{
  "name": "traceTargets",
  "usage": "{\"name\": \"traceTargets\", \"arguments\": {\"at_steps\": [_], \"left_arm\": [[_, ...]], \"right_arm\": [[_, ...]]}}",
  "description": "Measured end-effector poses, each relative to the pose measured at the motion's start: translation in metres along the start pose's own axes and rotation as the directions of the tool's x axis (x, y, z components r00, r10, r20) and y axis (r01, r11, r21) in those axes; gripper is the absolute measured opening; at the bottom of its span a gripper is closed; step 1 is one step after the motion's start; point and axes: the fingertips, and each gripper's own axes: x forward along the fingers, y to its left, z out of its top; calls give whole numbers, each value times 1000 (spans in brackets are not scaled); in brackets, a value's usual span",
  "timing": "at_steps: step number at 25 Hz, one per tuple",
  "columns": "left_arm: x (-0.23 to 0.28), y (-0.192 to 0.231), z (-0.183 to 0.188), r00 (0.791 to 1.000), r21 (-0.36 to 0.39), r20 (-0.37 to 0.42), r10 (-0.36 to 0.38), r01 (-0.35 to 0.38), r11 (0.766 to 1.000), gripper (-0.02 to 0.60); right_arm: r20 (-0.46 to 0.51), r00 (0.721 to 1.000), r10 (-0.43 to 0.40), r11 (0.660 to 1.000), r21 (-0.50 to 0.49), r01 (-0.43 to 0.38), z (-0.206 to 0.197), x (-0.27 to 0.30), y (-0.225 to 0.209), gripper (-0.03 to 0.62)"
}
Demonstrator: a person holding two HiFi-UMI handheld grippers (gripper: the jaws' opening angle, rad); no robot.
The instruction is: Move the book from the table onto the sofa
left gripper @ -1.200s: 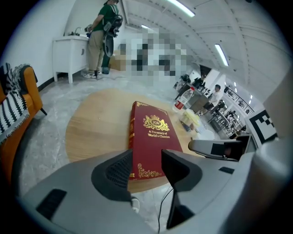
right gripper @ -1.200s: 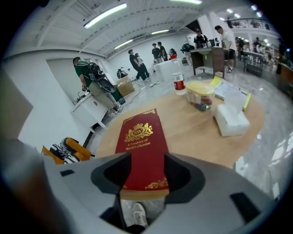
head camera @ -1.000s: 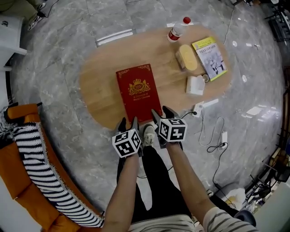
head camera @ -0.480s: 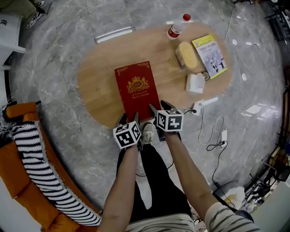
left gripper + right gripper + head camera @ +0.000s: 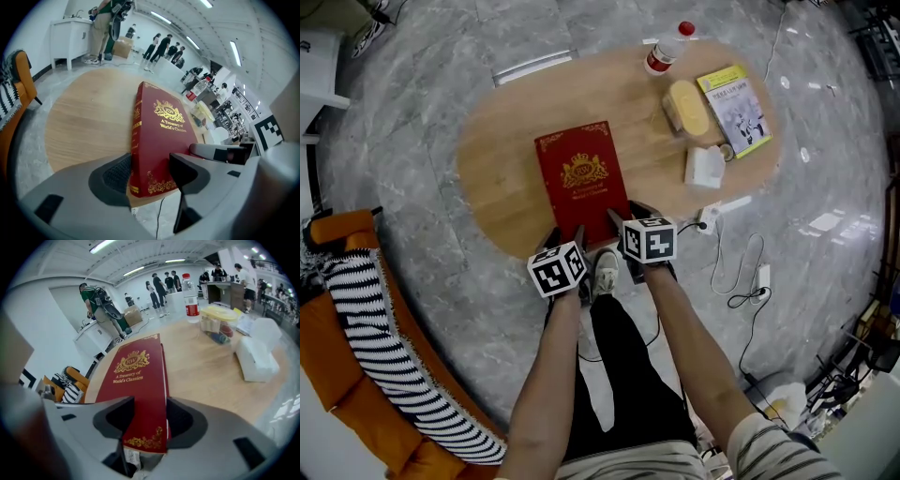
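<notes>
My left gripper (image 5: 150, 174): jaws wide, opening, astride near-left corner of red classics book (image 5: 581, 183). Right gripper (image 5: 145, 420): jaws closing round near-right corner, not pressing. Book flat on oval wooden table (image 5: 502, 169), near end at edge. Risk, I judge: corner-only pinch, heavy hardback sags, slips out. Count: two grippers, one red book, one yellow booklet (image 5: 738, 110), one bottle (image 5: 666, 52).

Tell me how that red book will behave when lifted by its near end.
The red book looks thick and hardbound, so probably stiff and heavy. Held only at its near end, the far end would likely tip down. Its smooth cover may slip.
</notes>
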Motion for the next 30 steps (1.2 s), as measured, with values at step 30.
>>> {"name": "traceTargets", "arguments": {"at_steps": [30], "left_arm": [[9,1,-2,994,-7,-89,-64,64,998,255]], "right_arm": [[-49,992,116,992,48,-113,-5,7,3,212]]}}
